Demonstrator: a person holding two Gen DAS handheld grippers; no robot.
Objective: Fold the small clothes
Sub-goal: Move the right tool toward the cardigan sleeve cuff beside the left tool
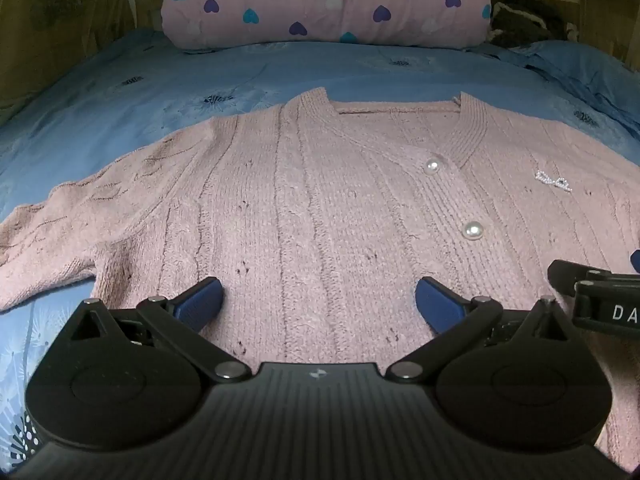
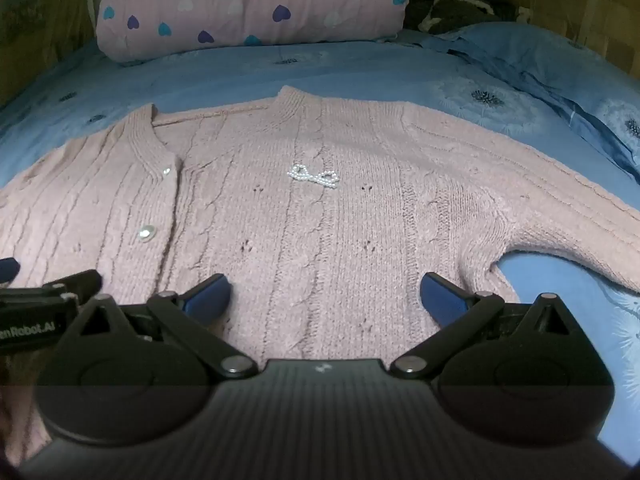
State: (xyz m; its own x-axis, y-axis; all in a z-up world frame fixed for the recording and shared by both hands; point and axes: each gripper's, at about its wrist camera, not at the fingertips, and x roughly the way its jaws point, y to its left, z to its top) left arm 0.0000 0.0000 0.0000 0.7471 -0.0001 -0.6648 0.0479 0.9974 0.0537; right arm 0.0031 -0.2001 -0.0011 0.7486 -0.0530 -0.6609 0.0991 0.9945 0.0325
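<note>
One pink cable-knit cardigan (image 1: 320, 208), flat, buttoned, pearl bow (image 2: 313, 176)

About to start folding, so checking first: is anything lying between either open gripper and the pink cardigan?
Nothing visible: the left gripper and right gripper hang open directly over the pink cardigan, which lies flat.

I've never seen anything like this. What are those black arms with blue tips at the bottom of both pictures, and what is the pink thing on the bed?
Those are two hand-held grippers; a person carries one in each hand. Each picture comes from a camera on one gripper, looking along its fingers. The left gripper and the right gripper both stand wide open and hold nothing. Under them a pink cable-knit cardigan lies flat on the blue flowered bedsheet, buttoned with pearl buttons and bearing a small pearl bow. Behind it lies a pink quilt with coloured hearts.
</note>
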